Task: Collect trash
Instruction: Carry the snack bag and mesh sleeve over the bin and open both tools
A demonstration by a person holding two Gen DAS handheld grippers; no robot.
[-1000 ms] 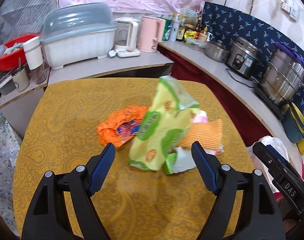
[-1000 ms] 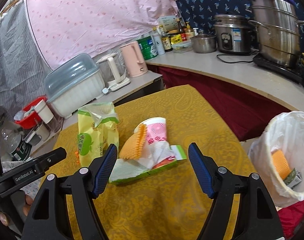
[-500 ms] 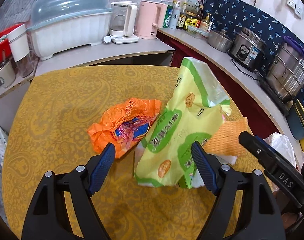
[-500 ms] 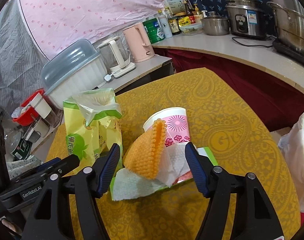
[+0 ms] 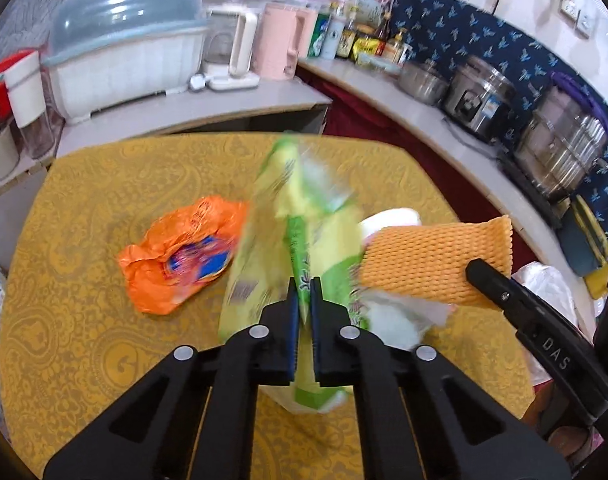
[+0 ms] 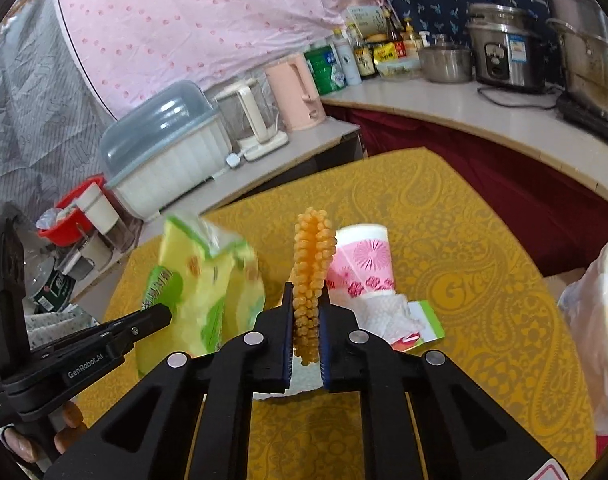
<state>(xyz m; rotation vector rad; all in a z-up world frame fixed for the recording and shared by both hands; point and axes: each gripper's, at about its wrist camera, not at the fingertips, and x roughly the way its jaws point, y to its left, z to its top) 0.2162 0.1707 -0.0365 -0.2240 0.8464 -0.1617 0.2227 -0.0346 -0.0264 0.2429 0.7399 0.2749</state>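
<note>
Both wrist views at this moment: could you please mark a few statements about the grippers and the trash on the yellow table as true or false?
1. The left gripper is shut on the yellow-green plastic snack bag. True.
2. The right gripper is open. False: it is shut on the orange foam fruit net.
3. The crumpled orange plastic wrapper lies on the yellow patterned table, ungripped. True.
4. The pink-flowered paper cup stands upright. False: it lies on its side.
</note>
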